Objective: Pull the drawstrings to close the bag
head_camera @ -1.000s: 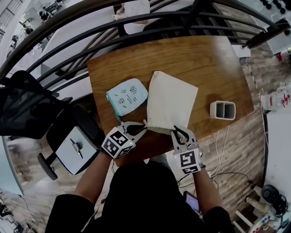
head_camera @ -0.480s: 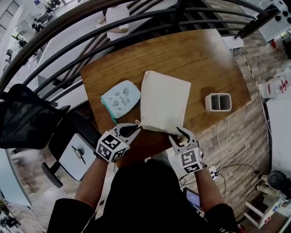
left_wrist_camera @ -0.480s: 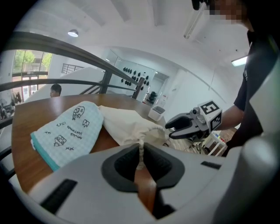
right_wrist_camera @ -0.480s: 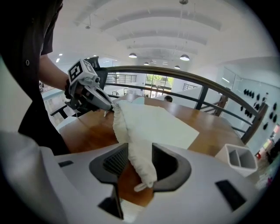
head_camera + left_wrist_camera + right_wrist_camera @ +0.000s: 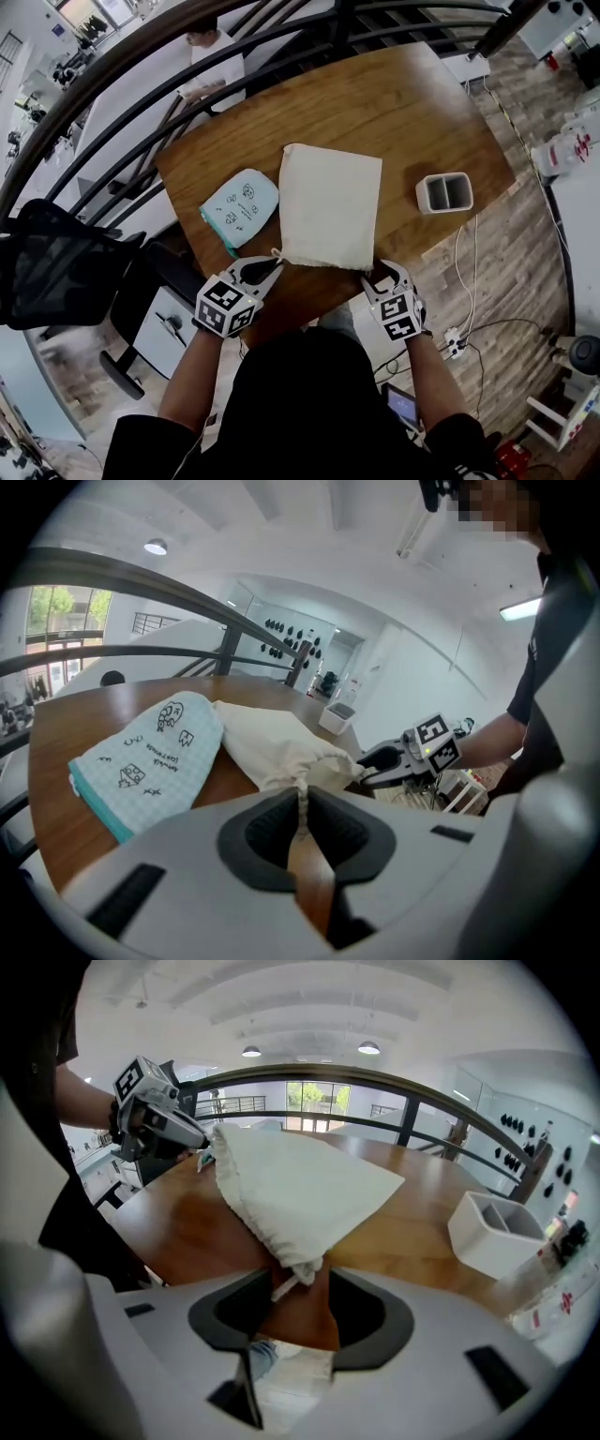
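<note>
Two grippers: you have both at the near edge of the table (image 5: pixel 412 112).
Bag (image 5: pixel 328 202): lies flat on the table, gathered mouth towards you, just beside a blue-trimmed pouch (image 5: pixel 239 206).
Left gripper (image 5: pixel 269 268): your jaws pinch the drawstring (image 5: pixel 302 803) at the bag's left corner.
Right gripper (image 5: pixel 380 275): your jaws have just been opening and stand apart, with the cord end (image 5: pixel 284 1285) loose between them.

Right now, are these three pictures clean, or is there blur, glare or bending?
Head view: heavy fisheye, the room curves around the rim, but the bag is sharp. Left gripper view: dark corners, even light, bag crisp. Right gripper view: the railing bows into an arc, and the window behind it is very bright.
</note>
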